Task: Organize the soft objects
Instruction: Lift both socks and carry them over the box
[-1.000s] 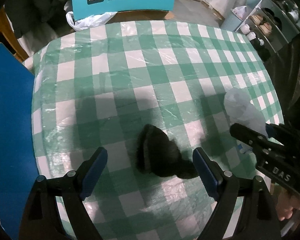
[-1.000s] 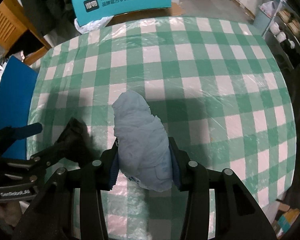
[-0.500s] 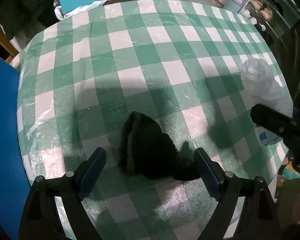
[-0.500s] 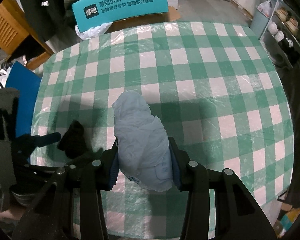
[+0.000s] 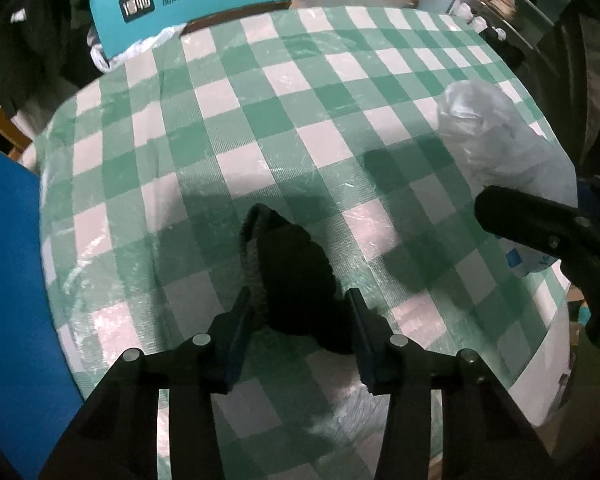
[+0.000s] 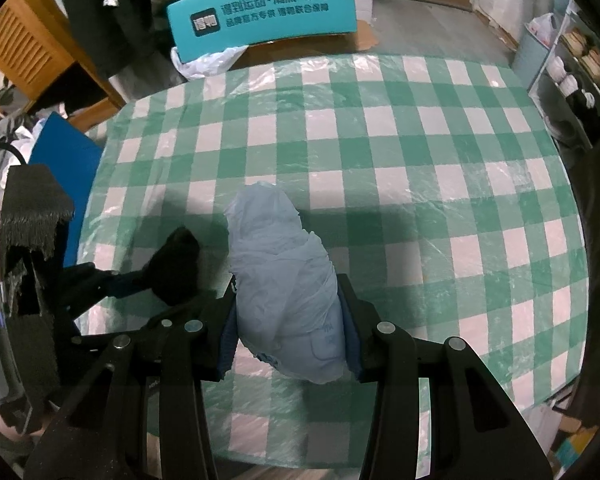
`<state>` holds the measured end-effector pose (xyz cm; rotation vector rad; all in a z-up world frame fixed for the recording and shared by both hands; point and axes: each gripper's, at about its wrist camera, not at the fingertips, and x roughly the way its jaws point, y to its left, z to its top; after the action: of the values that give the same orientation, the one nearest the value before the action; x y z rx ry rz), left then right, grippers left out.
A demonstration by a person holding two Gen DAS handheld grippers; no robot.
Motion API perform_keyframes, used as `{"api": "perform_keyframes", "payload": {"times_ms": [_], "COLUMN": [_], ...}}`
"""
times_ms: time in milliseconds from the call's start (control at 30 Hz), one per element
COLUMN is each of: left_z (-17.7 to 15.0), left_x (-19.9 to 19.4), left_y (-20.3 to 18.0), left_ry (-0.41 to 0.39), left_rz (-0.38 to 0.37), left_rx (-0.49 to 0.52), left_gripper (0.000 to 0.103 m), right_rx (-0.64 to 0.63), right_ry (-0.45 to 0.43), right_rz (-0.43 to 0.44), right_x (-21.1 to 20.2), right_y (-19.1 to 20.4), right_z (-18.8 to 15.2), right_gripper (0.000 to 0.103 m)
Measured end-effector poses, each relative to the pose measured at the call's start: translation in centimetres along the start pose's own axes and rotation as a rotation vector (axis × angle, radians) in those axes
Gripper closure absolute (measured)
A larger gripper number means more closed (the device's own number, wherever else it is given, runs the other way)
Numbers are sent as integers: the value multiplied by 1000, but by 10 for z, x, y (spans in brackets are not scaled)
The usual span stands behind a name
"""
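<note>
My left gripper (image 5: 298,312) is shut on a black fuzzy soft object (image 5: 288,268) and holds it over the near part of the green-and-white checked table (image 5: 260,92). The black object also shows in the right wrist view (image 6: 178,266), left of my right gripper. My right gripper (image 6: 286,320) is shut on a pale blue plastic-wrapped soft bundle (image 6: 286,284), held above the table (image 6: 420,160). The bundle shows in the left wrist view (image 5: 500,140) at the right, with a right finger (image 5: 540,232) in front of it.
A teal chair back with white lettering (image 6: 260,16) stands at the table's far edge, a white plastic bag (image 6: 208,62) on its seat. A blue board (image 5: 8,280) stands to the left of the table. Shelves with small items (image 6: 580,68) are at the far right.
My left gripper has closed from wide open onto the black fuzzy object and lifted it. The right gripper keeps its hold on the blue bundle and has risen a little.
</note>
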<state>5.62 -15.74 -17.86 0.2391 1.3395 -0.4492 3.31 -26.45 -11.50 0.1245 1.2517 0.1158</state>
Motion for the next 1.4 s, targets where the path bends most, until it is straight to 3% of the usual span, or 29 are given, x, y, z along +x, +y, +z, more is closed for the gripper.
{"api": "perform_keyframes", "payload": {"times_ms": [1400], "left_z": [-33], "left_x": [-116], "left_y": [44], "left_ry": [-194], "left_rz": [55], "left_rx": [-61], "left_gripper": [58], "right_rx": [-130], "right_ry": [-125], "right_rz": [49], "right_x": [-69], "right_y": [67], "right_z": [2], "right_gripper": [61]}}
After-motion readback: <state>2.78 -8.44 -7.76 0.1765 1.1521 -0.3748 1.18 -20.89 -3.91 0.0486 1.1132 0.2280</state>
